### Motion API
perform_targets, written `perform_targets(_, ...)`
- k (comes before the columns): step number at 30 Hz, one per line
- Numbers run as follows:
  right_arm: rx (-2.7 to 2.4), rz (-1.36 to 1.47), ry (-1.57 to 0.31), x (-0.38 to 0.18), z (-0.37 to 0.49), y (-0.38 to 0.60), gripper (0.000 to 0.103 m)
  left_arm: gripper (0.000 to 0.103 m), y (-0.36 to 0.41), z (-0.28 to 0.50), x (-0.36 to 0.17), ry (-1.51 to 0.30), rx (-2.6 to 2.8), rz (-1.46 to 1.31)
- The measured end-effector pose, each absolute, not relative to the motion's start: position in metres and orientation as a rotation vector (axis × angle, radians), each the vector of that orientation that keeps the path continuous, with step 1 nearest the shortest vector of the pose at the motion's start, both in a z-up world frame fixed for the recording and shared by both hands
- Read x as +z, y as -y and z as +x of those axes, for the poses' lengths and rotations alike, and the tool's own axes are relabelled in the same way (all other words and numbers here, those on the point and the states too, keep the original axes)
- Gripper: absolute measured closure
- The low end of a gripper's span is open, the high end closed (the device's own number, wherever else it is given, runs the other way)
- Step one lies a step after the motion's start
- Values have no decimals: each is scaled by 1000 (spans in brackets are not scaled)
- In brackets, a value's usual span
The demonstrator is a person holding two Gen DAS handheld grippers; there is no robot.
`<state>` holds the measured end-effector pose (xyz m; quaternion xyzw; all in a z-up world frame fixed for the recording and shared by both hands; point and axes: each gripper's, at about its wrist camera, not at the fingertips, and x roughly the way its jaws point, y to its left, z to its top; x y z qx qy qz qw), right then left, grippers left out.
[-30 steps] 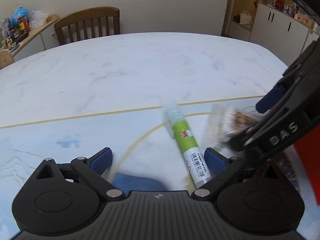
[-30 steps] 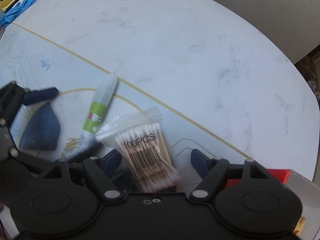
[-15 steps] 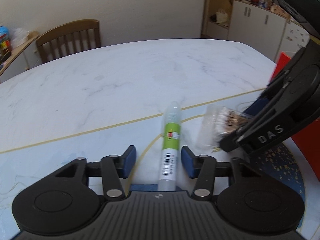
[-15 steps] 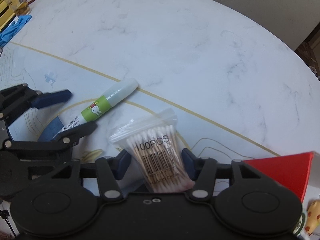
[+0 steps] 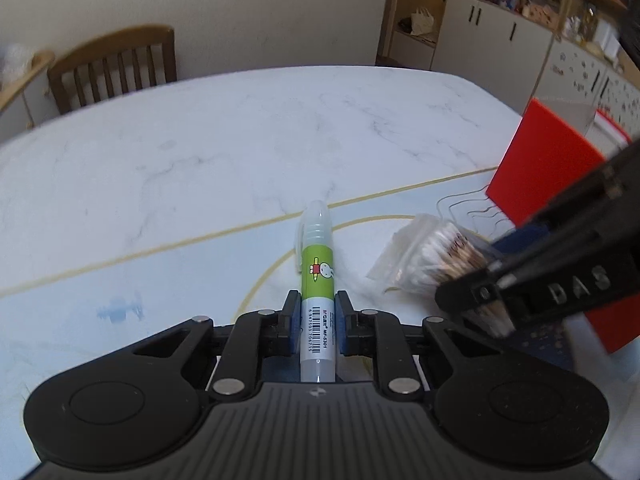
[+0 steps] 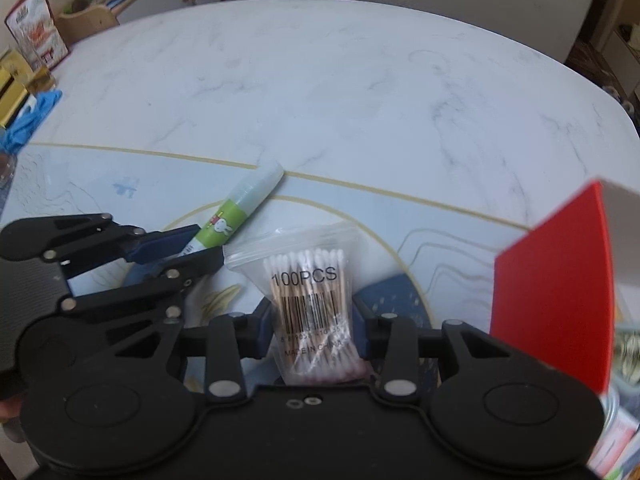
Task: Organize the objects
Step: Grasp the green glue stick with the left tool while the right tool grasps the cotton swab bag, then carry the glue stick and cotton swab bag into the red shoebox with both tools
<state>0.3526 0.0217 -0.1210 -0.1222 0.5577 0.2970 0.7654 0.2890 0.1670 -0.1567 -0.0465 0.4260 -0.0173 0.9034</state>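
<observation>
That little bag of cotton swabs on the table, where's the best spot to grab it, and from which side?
Probably across the lower half of the bag of cotton swabs, at the barcode, where the sticks are bundled firm; the empty zip-top end is floppy. Come from above, at its bottom end, since it lies flat. The right gripper does so, jaws closing with pads against both long sides. The left gripper is likewise closing on the glue stick.

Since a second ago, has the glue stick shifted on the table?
Yes. In the right wrist view the glue stick has swung: its cap end, earlier short of the gold line, now reaches it, leaning further right. The left gripper is closing on it.
</observation>
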Motion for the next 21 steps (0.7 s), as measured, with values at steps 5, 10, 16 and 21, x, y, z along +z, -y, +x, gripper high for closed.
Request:
perform_targets(5, 645, -191, -1215, -115, 334, -9, 66, 86, -169, 273, -156, -902, -30, -203)
perform_targets(10, 628, -172, -1195, -109, 313, 1, 66, 87, -170, 252, -153, -918, -5, -301)
perform_targets(16, 608, -124, -1186, -89, 292, 39, 66, 87, -162, 229, -141, -904, 15, -346)
perform_targets(21, 605, -75, -1158, -75, 281, 64, 66, 87, -148, 214, -123, -872, 19, -343)
